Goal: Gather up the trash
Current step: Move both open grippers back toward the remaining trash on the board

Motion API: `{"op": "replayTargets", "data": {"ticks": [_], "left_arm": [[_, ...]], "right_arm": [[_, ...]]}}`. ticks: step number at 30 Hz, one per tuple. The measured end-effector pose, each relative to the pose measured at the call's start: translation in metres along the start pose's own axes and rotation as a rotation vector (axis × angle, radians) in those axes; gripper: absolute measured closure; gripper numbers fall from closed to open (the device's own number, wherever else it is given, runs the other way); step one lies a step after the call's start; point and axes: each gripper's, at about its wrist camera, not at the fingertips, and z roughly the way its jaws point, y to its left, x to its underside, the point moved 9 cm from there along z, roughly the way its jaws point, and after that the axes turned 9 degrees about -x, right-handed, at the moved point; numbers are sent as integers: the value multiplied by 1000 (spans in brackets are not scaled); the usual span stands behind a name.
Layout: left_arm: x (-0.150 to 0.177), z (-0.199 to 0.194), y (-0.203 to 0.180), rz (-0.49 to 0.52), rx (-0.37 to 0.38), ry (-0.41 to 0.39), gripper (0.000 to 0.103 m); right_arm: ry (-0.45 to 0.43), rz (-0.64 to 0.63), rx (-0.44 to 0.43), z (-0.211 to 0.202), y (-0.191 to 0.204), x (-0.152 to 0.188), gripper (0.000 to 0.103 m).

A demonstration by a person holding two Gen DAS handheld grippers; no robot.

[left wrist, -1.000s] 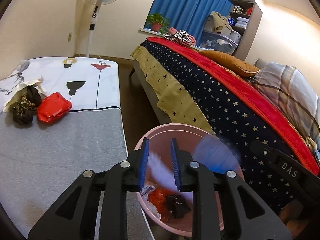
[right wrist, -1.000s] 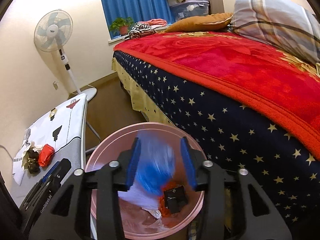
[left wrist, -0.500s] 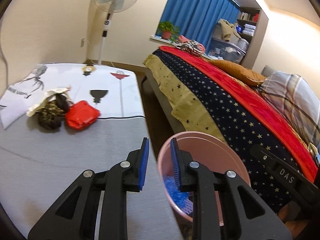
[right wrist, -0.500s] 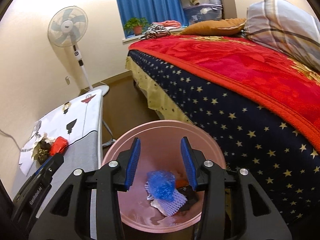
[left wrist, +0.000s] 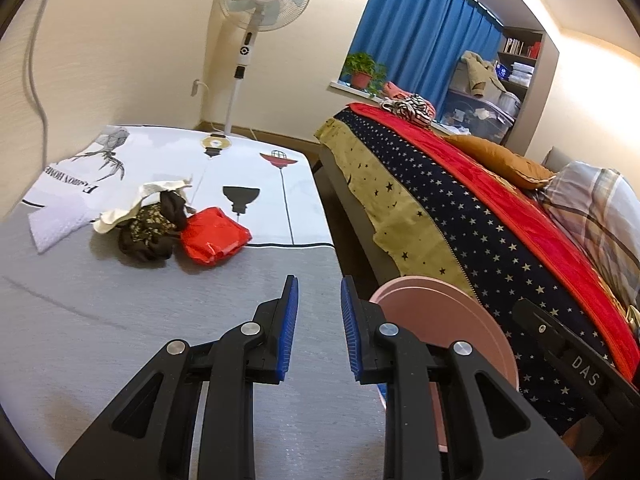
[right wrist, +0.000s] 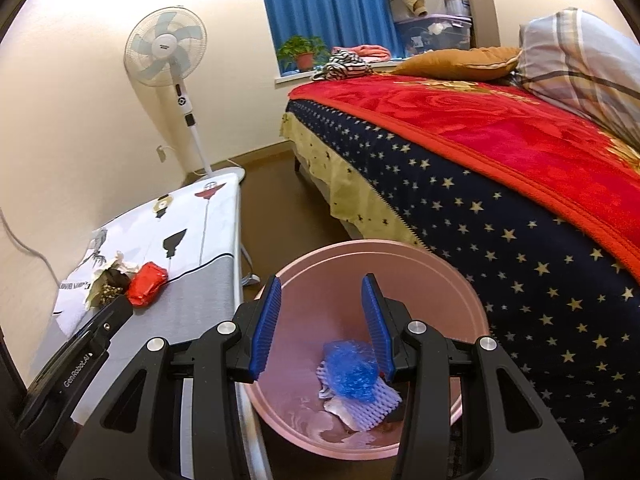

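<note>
A pink bin (right wrist: pixel 460 280) stands on the floor between the table and the bed; it also shows in the left wrist view (left wrist: pixel 452 320). Inside lie a blue plastic wad (right wrist: pixel 352 372), white foam netting (right wrist: pixel 376 404) and other scraps. My right gripper (right wrist: pixel 320 308) is open and empty above the bin. My left gripper (left wrist: pixel 316 312) is open and empty over the table's (left wrist: pixel 120 340) right edge. On the table lie a red wrapper (left wrist: pixel 212 236), also in the right wrist view (right wrist: pixel 146 284), and a dark crumpled bag with paper (left wrist: pixel 152 216).
A bed (left wrist: pixel 480 208) with a red blanket and starred cover runs along the right. A standing fan (left wrist: pixel 256 4) is by the far wall. A narrow strip of floor (right wrist: pixel 288 208) separates table and bed. A white foam sheet (left wrist: pixel 56 224) lies at the table's left.
The blue wad and white netting dropped from my grippers into the bin. My left gripper swung left from over the bin to over the table. My right gripper stayed over the bin.
</note>
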Motion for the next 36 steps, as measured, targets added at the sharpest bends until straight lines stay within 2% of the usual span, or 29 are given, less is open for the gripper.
{"op": "replayTargets", "data": {"ticks": [23, 31, 36], "left_arm": [[-9, 3, 34, -31, -69, -17, 81], [-15, 2, 61, -55, -126, -31, 81], [-21, -2, 83, -85, -188, -59, 81]], "right_arm": [[21, -30, -69, 22, 31, 9, 60], [30, -39, -116, 34, 57, 12, 60], [41, -53, -152, 42, 73, 15, 60]]}}
